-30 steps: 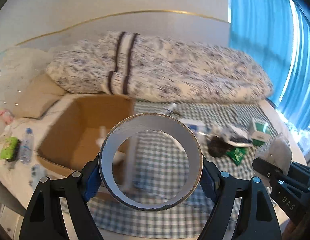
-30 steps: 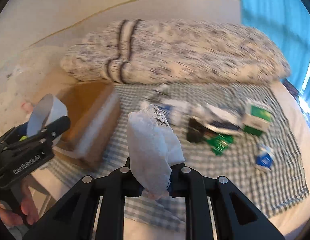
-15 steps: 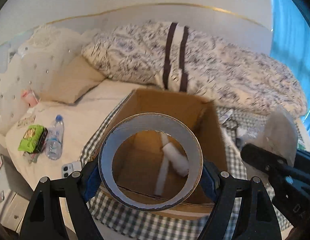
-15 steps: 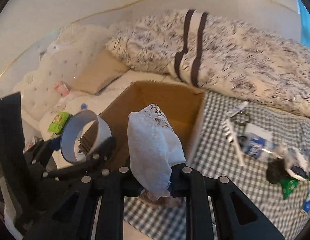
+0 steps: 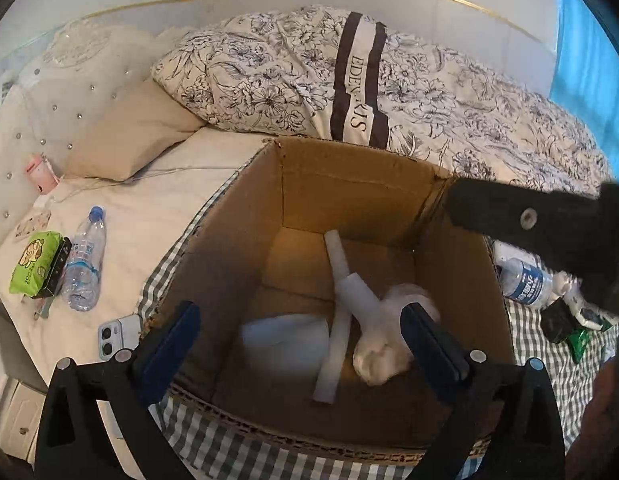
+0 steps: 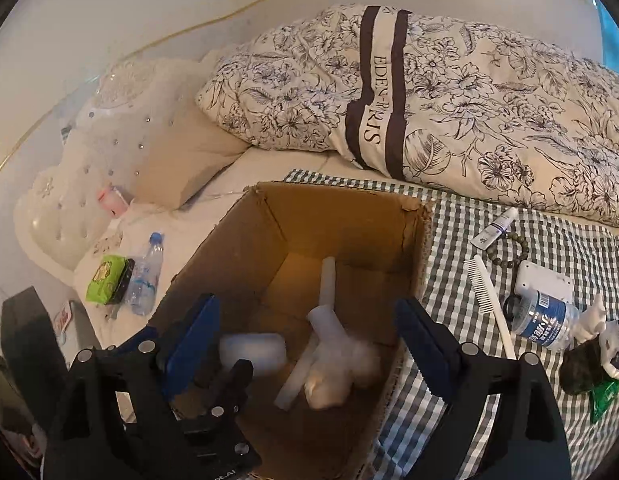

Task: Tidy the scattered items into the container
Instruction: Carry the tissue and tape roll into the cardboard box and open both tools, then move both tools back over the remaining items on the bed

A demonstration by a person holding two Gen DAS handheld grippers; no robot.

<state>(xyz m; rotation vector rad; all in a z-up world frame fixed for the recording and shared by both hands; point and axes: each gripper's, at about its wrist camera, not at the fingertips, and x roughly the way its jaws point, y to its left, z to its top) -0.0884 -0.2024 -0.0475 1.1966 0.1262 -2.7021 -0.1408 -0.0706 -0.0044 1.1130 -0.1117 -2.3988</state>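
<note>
Box point(image 5: 349, 200) of brown cardboard sits open on checked cloth point(image 6: 461, 216) on the bed, both claws above its mouth. Left gripper point(image 5: 299, 344): jaws spread wide, blue pads apart, nothing between them. Right gripper point(image 6: 309, 344): same, jaws wide, empty; in the left view its black body crosses over the box's right rim.

Inside box, on the floor: tape roll point(image 5: 285, 340), pale and blurred, on the left side; white tube point(image 5: 341, 280) lying with a 2nd white stick crossing under it, roughly centre; white cloth bundle point(image 5: 385, 344) just right of the tube, touching it. Right view shows the same 3: roll point(image 6: 253, 350), tube point(image 6: 327, 312), bundle point(image 6: 341, 368).

On the checked cloth, right of the box, outside it: white comb point(image 6: 491, 304), small white tube point(image 6: 493, 228), bead bracelet point(image 6: 517, 244), white flat device point(image 6: 543, 284), water bottle with blue label point(image 6: 545, 320), dark lump point(image 6: 581, 368), green packet point(image 6: 605, 396).

Off the cloth, left of the box on the white sheet: clear water bottle point(image 5: 85, 264), green pack point(image 5: 33, 262), phone point(image 5: 117, 336) just beside the box corner. Floral duvet point(image 5: 349, 80) behind the box.
</note>
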